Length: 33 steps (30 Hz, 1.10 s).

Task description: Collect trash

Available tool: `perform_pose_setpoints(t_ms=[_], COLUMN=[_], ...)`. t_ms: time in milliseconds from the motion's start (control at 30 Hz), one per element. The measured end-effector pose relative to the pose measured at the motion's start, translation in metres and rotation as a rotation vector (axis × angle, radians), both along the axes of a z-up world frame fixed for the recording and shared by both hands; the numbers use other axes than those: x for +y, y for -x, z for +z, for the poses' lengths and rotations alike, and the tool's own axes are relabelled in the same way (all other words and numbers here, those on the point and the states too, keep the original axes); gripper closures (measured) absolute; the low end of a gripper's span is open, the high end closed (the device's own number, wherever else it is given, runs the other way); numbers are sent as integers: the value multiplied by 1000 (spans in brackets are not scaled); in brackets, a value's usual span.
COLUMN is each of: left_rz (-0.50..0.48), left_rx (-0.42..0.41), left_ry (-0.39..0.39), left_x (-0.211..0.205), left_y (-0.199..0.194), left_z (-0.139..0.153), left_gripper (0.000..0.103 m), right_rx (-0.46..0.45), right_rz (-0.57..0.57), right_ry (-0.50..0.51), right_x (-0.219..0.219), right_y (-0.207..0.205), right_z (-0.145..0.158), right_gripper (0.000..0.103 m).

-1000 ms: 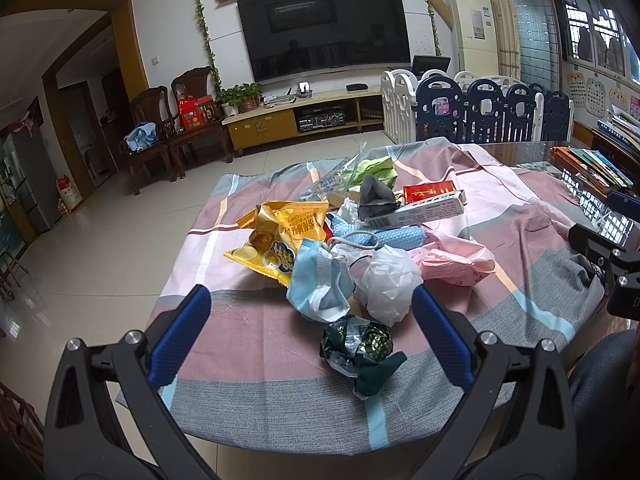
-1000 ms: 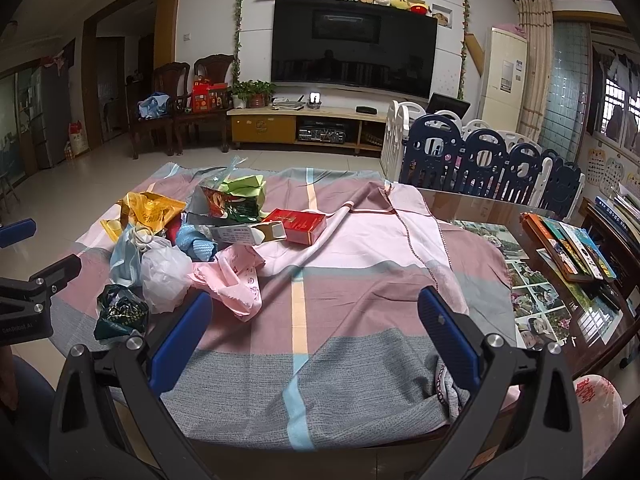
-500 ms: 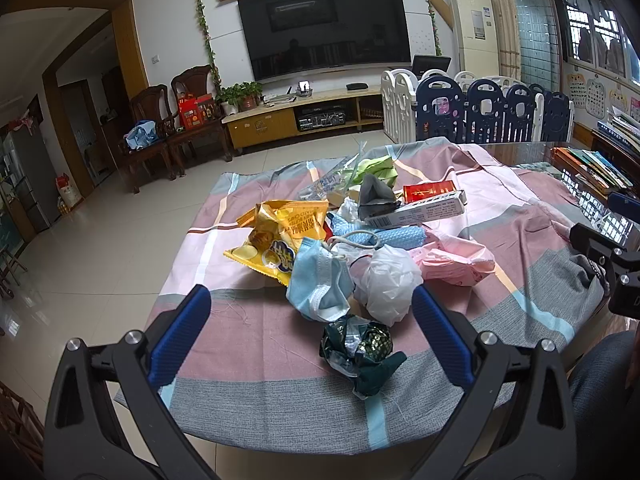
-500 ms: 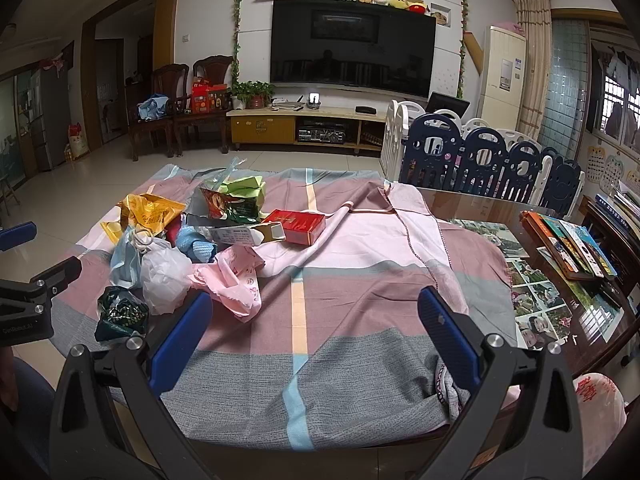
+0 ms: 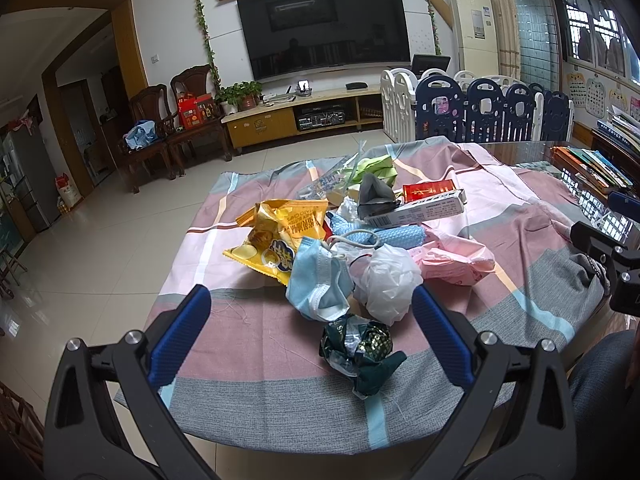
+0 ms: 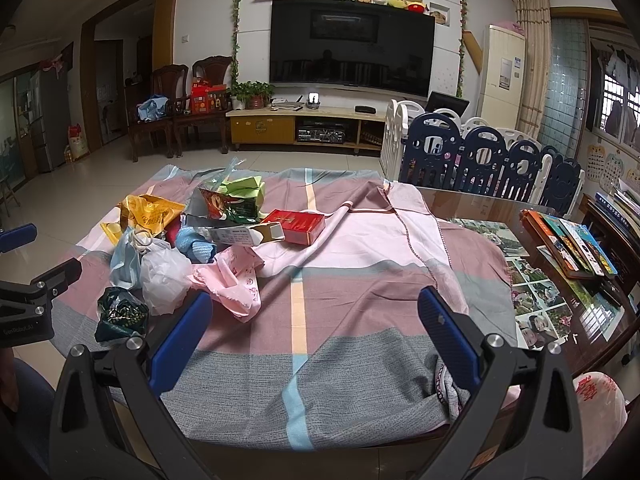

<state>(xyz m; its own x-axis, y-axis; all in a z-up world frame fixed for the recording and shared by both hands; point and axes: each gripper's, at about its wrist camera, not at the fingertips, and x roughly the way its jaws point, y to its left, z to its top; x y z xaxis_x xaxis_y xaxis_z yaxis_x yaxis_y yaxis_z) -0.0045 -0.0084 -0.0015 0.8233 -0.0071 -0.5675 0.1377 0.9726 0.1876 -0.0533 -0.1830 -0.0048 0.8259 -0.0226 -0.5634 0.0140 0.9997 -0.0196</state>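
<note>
Left gripper (image 5: 311,322), black frame with blue ribbed pads, jaws spread wide, nothing between them, hovering off the near edge of the table above the trash pile. Right gripper (image 6: 314,322), same build, also wide open and empty, over a bare stretch of the pink, grey and mauve checked cloth (image 6: 360,264) covering the table, trash well off to its left. Nearest the left gripper, a crumpled dark green foil wrapper (image 5: 360,350) sits just ahead between the pads' line of sight. Just behind it, a scrunched white plastic bag (image 5: 386,280) touching a light blue disposable face mask (image 5: 318,280) on its left. Behind the mask, a yellow crinkled snack bag (image 5: 280,236). To the right of the white bag, a pink crumpled plastic wrapper (image 5: 452,260). Further back, a blue textured cloth (image 5: 394,236), a long white cardboard box (image 5: 416,212) with a grey crumpled piece (image 5: 372,194) resting on it, a red flat carton (image 5: 428,191) beside it, light green paper (image 5: 376,168) and clear plastic at the rear of the pile. All trash clustered on the left half of the table, pieces touching or overlapping. Beyond the cloth on the right, bare glass tabletop (image 6: 560,280) with photos under it and a row of books (image 6: 572,242). Black wall-mounted TV (image 6: 352,56) in the background.
</note>
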Motion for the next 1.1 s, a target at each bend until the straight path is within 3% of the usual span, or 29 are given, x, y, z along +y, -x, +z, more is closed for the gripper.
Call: perform_pose_setpoints(t_ms=[933, 1100], left_rz=[-11, -55], left_rx=[5, 1], left_ry=[-1, 44], left_x=[-2, 0], left_y=[1, 5], left_z=[-2, 1], left_gripper=[3, 3], right_rx=[-2, -21], right_rz=[-2, 1], right_ry=[-6, -6], right_x=[-1, -2], right_y=[0, 2], right_z=[0, 2], right_gripper=[3, 3])
